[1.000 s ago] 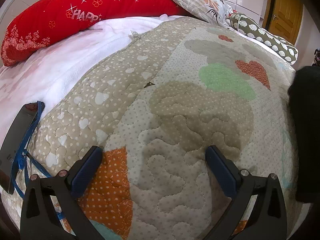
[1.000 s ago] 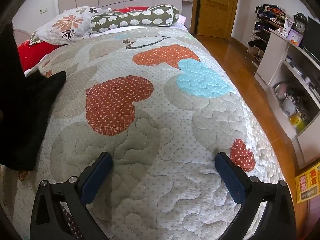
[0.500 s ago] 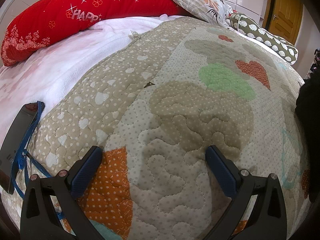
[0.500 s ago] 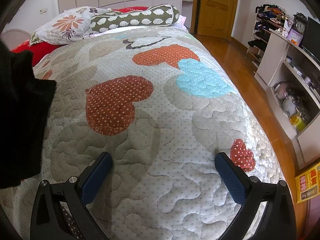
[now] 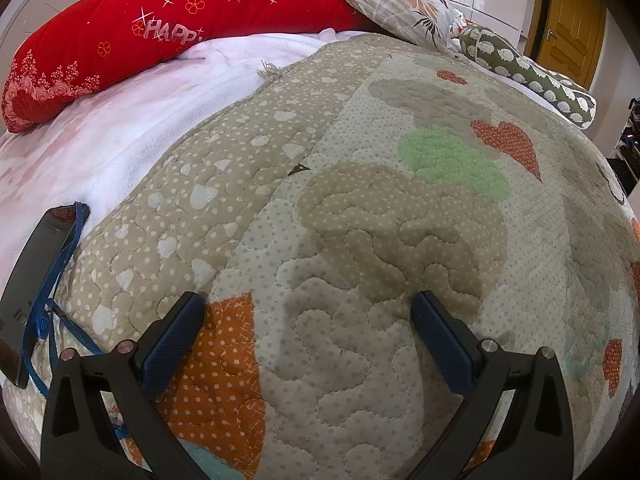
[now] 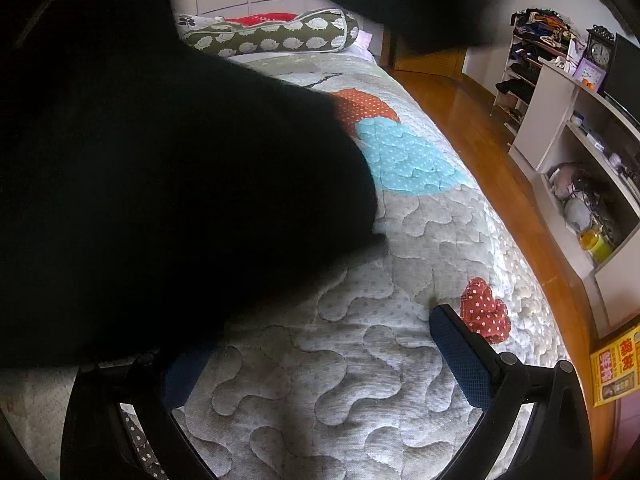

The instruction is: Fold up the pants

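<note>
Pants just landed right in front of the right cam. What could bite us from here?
1. The black pants blanket most of the right wrist view and cover the right tongs' left finger, so picking a grasp point there is near blind.
2. The left tongs hang open over bare quilt; no pants show in that view, so a two-handed fold may start misaligned.
3. A phone with a blue lanyard lies by the left tongs and could snag.

Showing two grippers, one black pants (image 6: 168, 184), one quilt (image 5: 380, 240), three pillows, one phone (image 5: 36, 280).
</note>
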`<state>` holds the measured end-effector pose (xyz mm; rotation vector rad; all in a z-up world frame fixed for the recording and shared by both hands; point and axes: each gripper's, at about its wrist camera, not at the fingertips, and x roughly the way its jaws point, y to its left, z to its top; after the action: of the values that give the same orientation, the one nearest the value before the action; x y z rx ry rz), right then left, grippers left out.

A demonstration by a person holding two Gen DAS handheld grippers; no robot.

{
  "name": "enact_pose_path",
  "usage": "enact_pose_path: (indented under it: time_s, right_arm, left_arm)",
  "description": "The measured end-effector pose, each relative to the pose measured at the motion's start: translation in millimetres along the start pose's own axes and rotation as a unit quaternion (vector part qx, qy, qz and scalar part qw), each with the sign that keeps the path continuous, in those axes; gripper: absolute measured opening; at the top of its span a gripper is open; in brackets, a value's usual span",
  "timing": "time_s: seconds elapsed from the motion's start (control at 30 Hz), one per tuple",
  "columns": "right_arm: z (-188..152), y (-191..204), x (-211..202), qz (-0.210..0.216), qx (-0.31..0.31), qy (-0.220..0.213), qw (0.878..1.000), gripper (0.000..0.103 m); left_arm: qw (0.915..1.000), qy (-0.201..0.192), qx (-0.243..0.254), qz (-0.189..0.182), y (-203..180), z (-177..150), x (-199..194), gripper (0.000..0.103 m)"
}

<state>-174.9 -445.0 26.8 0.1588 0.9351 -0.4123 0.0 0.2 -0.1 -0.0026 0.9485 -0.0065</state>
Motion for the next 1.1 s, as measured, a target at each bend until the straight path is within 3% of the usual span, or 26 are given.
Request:
enact_pose_path:
  time_s: [0.63, 0.8, 0.97, 1.1]
  right_arm:
    - [2.8, -1.8, 0.0, 0.001, 0.0, 0.0, 1.0, 0.102]
    - [2.1, -3.1, -0.4, 0.0, -0.001, -0.001, 1.0, 0.103]
    - [3.0, -2.7, -2.1, -0.001, -0.004, 0.006, 1.0, 0.102]
    - [0.9, -1.8, -19.3, 0.011, -0.028, 0.022, 0.999, 0.103]
  left_arm:
    - [1.0, -0.002, 0.001, 0.002, 1.3, 0.2, -1.5, 0.103]
    - [0.9996, 0.03, 0.0, 0.001, 3.3, 3.6, -5.4, 0.103]
    - [0.9995, 0.0, -0.018, -0.027, -1.6, -3.9, -43.5, 0.103]
    - [0.9987, -0.033, 0.006, -0.038, -19.1, -10.3, -78.3, 0.103]
